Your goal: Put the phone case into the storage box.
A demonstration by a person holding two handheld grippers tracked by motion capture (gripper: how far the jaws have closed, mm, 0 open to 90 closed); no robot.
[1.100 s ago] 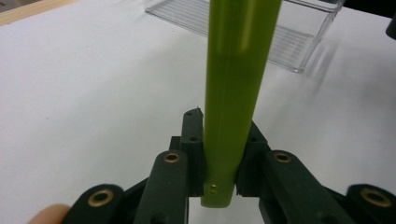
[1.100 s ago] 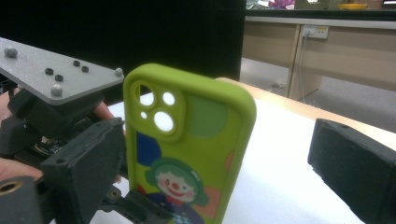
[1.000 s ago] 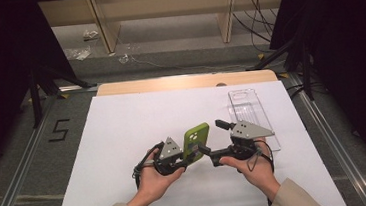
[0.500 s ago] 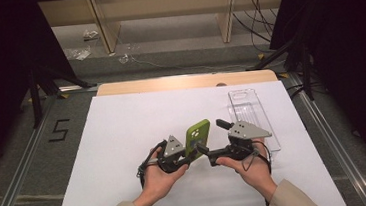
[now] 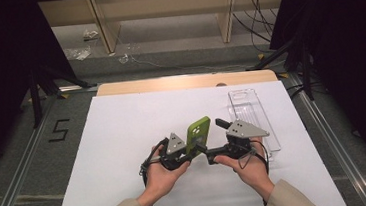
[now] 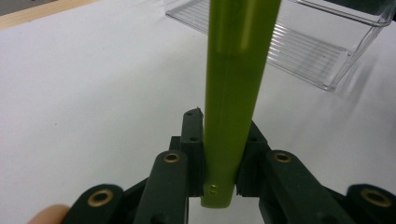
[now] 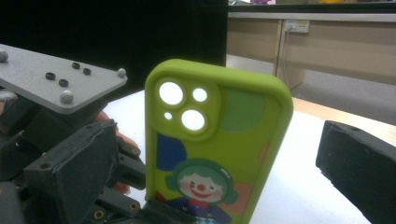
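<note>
A lime-green phone case (image 5: 198, 134) stands upright above the white table sheet (image 5: 124, 138). My left gripper (image 5: 189, 154) is shut on its lower end. In the left gripper view the case (image 6: 236, 70) is edge-on between the two black jaws of that gripper (image 6: 219, 156). My right gripper (image 5: 206, 153) reaches in from the right and is open. In the right gripper view the case's back (image 7: 215, 140) shows camera holes and a clown print. It stands between this gripper's (image 7: 212, 161) wide-apart jaws, which do not touch it.
A clear plastic tray (image 5: 252, 117) lies on the sheet just right of and beyond my right hand, also seen in the left gripper view (image 6: 299, 46). Wooden shelving (image 5: 162, 4) and cables stand past the table's far edge. Metal rails run along both sides.
The left gripper and the case have shifted slightly up and to the right. The right gripper has stayed close beside them, still open.
</note>
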